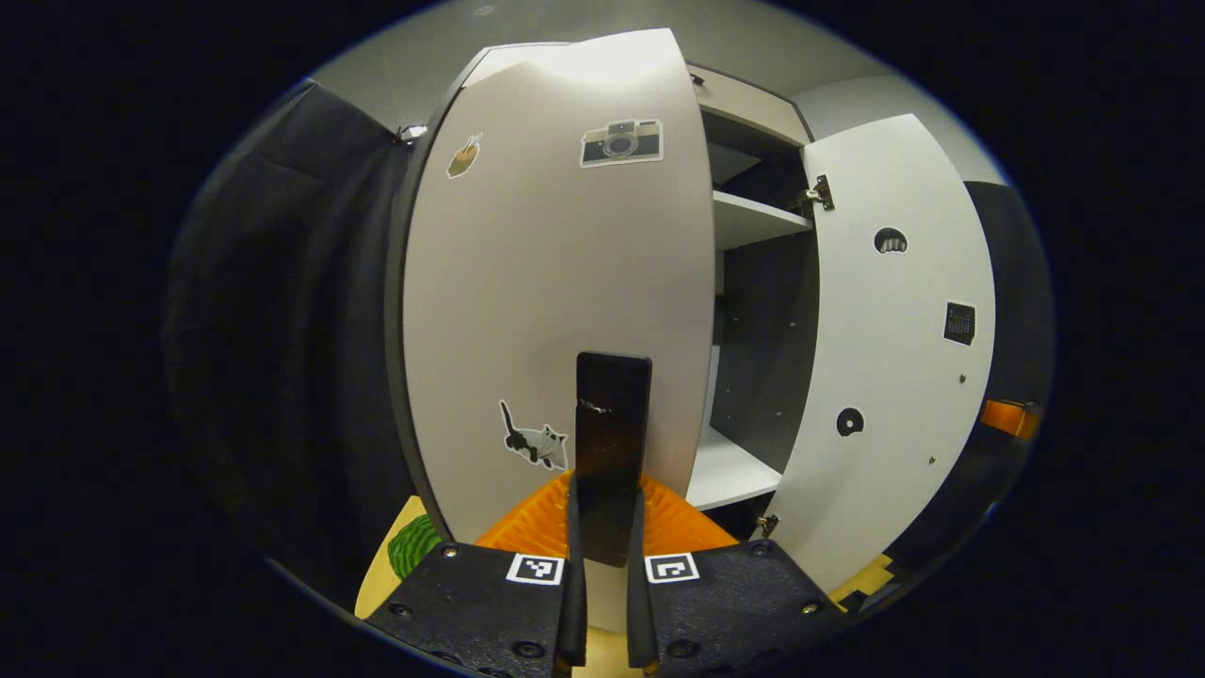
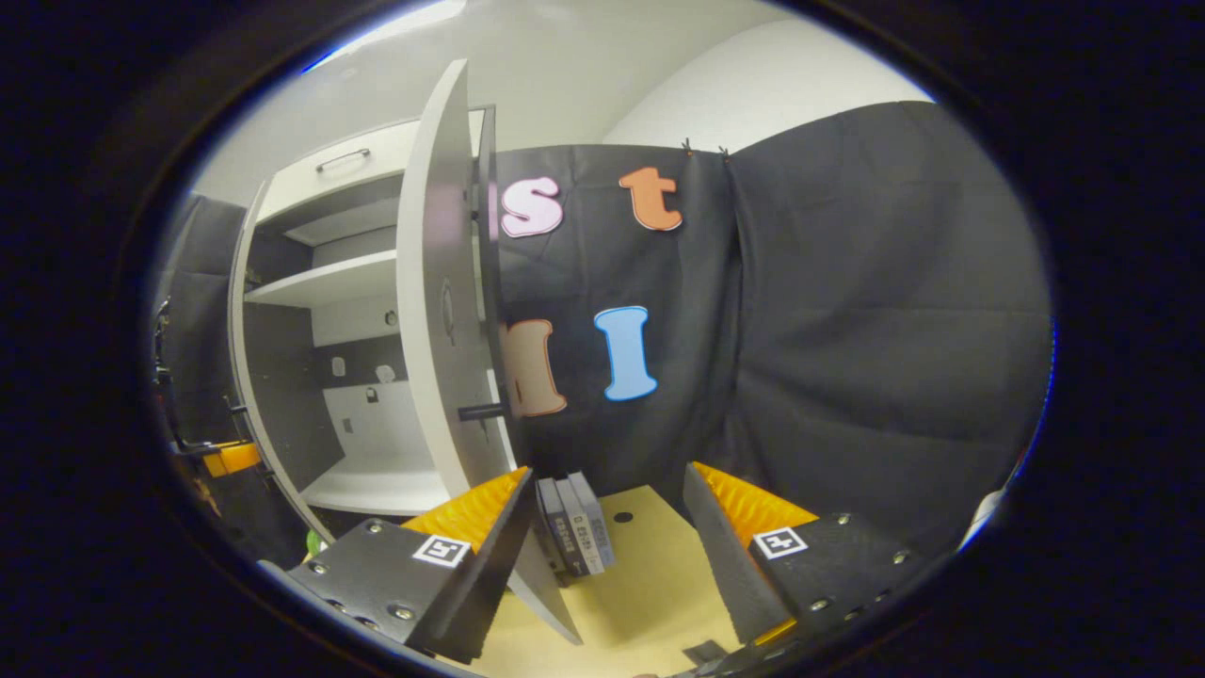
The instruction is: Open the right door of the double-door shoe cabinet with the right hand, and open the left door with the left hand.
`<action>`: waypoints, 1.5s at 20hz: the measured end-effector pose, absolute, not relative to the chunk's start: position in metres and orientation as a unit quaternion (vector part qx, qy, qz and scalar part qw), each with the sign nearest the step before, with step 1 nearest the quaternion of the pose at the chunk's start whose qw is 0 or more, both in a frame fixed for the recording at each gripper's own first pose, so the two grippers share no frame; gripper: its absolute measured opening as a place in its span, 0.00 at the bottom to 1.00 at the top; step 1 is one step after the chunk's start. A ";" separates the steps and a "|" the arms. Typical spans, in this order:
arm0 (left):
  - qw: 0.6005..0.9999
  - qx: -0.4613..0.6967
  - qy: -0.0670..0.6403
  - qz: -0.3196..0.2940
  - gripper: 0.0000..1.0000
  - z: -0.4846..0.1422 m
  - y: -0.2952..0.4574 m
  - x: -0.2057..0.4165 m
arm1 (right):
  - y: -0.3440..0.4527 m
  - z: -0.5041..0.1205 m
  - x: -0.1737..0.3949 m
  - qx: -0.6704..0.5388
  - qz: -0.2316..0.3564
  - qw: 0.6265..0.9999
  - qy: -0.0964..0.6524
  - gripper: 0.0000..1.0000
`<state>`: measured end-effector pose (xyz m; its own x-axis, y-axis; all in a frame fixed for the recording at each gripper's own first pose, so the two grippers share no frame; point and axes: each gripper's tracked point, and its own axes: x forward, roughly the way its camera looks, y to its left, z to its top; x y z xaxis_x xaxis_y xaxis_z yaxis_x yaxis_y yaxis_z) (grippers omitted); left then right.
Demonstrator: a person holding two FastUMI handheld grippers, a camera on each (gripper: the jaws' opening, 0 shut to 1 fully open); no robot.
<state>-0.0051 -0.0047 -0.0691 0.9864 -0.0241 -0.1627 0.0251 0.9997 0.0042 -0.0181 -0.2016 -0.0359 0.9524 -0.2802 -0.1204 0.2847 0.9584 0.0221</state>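
Left gripper (image 1: 607, 574): fingers clamped on black handle (image 1: 612, 443) of left door (image 1: 555, 301), slightly ajar, at 12 o'clock. Right gripper (image 2: 602, 556): fingers spread, empty; right door (image 2: 438, 311), swung wide, at 10 o'clock. Shoe cabinet (image 1: 753, 221) shelves exposed.

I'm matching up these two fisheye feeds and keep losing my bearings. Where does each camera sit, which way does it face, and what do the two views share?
Left gripper view: rides the left gripper, facing the left door up close; its fingers are closed on the black handle.
Right gripper view: rides the right gripper, beside the edge of the right door, facing the booth wall; its fingers are spread apart, gripping nothing.
Shared: the open cabinet's white shelves and the right door.
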 end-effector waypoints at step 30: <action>0.990 0.019 0.071 0.124 0.01 -0.054 0.164 -0.097 | -0.184 -0.029 -0.004 0.072 -0.126 0.989 0.041 0.94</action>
<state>-0.0975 0.1638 -0.0544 0.9590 0.2491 -0.1350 -0.2436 0.9683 0.0562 -0.0040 -0.1836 -0.0292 0.9650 -0.2425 -0.0999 0.2544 0.9581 0.1315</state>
